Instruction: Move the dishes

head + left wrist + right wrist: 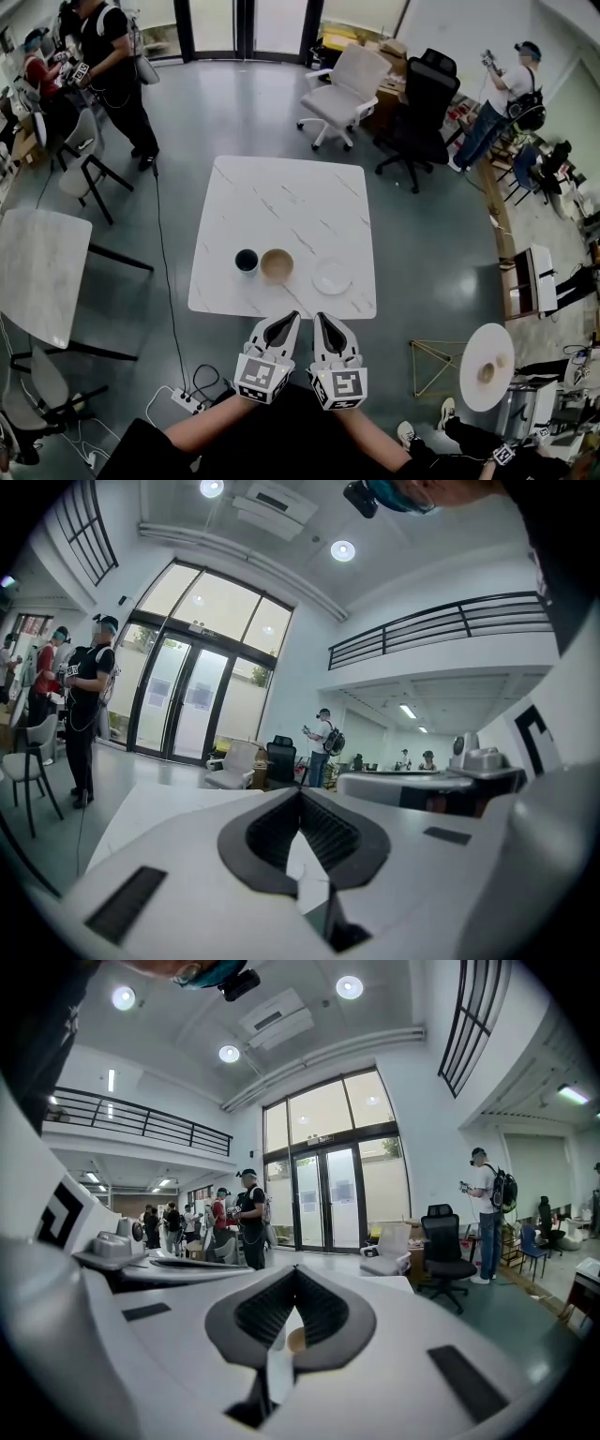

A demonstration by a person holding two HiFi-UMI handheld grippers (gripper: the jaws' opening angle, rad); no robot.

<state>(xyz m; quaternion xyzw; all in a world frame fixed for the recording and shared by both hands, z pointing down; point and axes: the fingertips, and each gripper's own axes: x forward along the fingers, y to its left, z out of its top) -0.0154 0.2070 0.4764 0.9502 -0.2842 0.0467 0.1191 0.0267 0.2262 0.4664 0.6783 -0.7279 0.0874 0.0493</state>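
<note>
the left gripper (291, 317) and right gripper (319, 319) hover at the desk's (281, 202) near edge, fingers (279, 330) fully closed and empty. the cup (247, 261), bowl (277, 265) and plate (332, 278) sit close ahead. reaching in without opening could shove one off.

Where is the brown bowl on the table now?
In the head view, the brown bowl sits close to the near edge of the table, between the dark cup at its left and the white plate at its right.
</note>
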